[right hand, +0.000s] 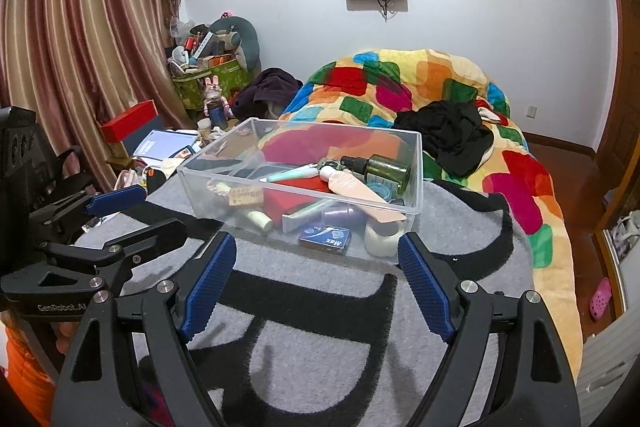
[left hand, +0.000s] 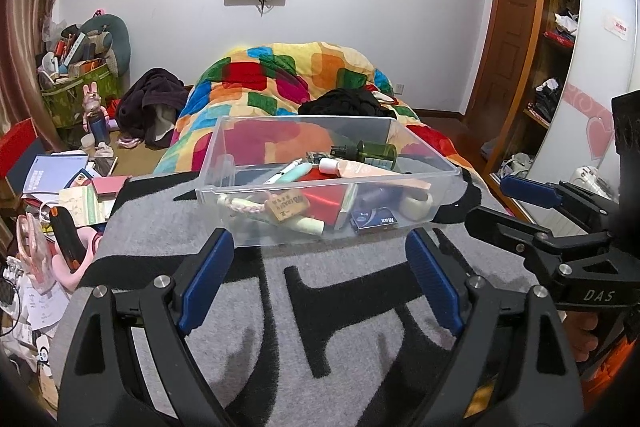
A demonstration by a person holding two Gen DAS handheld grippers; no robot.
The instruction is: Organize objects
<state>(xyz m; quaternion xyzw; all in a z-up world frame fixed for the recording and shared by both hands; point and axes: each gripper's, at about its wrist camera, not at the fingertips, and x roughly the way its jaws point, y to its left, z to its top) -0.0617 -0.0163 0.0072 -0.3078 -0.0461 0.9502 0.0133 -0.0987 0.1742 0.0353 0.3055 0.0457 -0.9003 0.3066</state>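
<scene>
A clear plastic bin [left hand: 448,175] [right hand: 418,163] sits on a grey and black blanket [left hand: 256,327] [right hand: 320,339] on the bed. Inside it lie a green spray bottle [left hand: 372,151] [right hand: 384,169], a pink tube [left hand: 356,169] [right hand: 352,185], a red box [left hand: 326,199] [right hand: 292,203], a blue "Max" box [left hand: 374,221] [right hand: 326,237], a white jar [right hand: 382,237] and a wooden tag [left hand: 286,209]. My left gripper [left hand: 320,251] is open and empty, just short of the bin's near wall. My right gripper [right hand: 316,255] is open and empty, also just short of the bin; it also shows in the left wrist view [left hand: 492,201].
A colourful quilt [left hand: 280,79] [right hand: 420,83] with black clothes [right hand: 448,135] lies behind the bin. A cluttered side table with books and papers [left hand: 60,179] [right hand: 160,143] stands left of the bed. A wardrobe [left hand: 560,47] is on the right.
</scene>
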